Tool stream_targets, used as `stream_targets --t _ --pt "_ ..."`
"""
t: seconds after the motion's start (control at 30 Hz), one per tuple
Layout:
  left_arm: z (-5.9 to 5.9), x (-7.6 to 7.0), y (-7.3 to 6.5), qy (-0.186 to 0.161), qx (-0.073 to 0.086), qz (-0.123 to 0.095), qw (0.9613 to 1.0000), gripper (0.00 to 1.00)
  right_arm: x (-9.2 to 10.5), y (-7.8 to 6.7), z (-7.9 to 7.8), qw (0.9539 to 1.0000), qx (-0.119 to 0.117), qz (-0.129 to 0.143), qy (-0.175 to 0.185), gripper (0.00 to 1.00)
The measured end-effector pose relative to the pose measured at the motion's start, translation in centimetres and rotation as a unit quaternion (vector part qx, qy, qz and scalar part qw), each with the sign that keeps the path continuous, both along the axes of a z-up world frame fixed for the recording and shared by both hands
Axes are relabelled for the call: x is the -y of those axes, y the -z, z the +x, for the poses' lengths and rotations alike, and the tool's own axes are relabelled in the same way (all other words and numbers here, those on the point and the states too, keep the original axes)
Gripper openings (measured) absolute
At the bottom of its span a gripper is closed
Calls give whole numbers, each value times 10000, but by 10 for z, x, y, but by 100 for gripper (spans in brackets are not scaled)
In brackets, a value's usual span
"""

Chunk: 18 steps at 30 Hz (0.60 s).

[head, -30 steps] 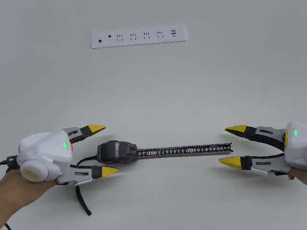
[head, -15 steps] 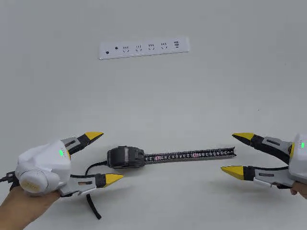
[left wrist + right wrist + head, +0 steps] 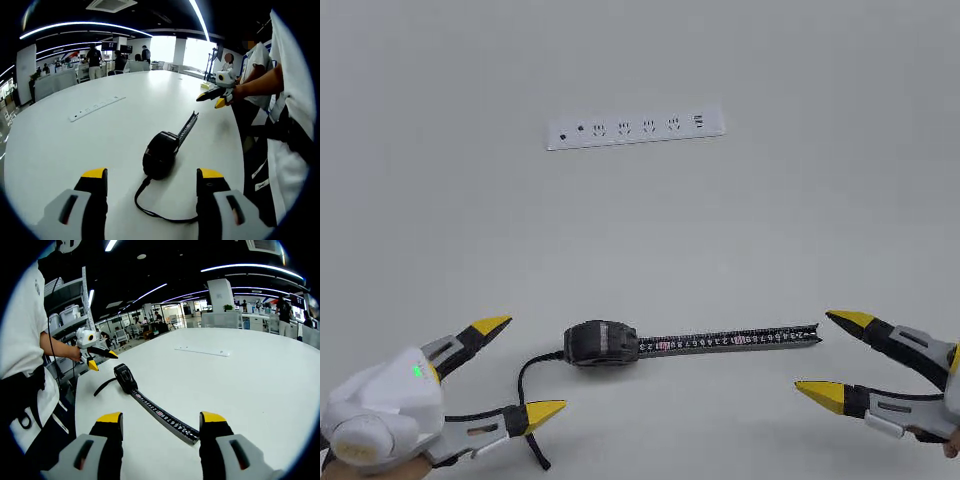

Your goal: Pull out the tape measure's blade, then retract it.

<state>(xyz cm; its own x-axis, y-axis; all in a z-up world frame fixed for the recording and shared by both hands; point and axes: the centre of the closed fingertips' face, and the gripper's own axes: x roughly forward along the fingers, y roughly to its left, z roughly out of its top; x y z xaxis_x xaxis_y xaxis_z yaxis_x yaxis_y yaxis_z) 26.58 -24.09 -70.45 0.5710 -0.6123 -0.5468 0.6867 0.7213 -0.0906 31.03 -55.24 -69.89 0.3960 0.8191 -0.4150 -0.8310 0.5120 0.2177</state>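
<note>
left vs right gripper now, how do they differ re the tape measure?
Left gripper faces the case, only its strap between the jaws; right gripper faces the extended blade. Left gripper stands clear of the case; right gripper's jaws flank the blade's end. Both open, yellow-tipped, holding nothing.

an open-plan office. long light strips [image 3: 75, 24] curve across a dark ceiling beside an air vent [image 3: 111, 5], and people [image 3: 93, 55] stand among desks in the upper left of the left gripper view. shelving with boxes [image 3: 69, 315] stands at the left of the right gripper view. a power strip [image 3: 636, 127] lies on the wide white table [image 3: 50, 150].
</note>
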Motion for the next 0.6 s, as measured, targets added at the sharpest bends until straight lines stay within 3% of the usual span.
stream_targets --t 0.07,0.23,0.3,0.6 --pt "-4 -8 -3 -136 8 -11 9999 71 1 -5 -4 9999 26 39 119 62" --pt "-14 -21 -10 -375 24 -83 9993 71 8 1 -15 9995 17 45 320 62" --pt "-19 -33 -11 -496 16 -81 9987 71 11 1 -18 9993 -5 18 381 62" --pt "-35 -48 -14 -740 17 -71 9972 72 18 -6 -29 9980 39 -13 637 65"
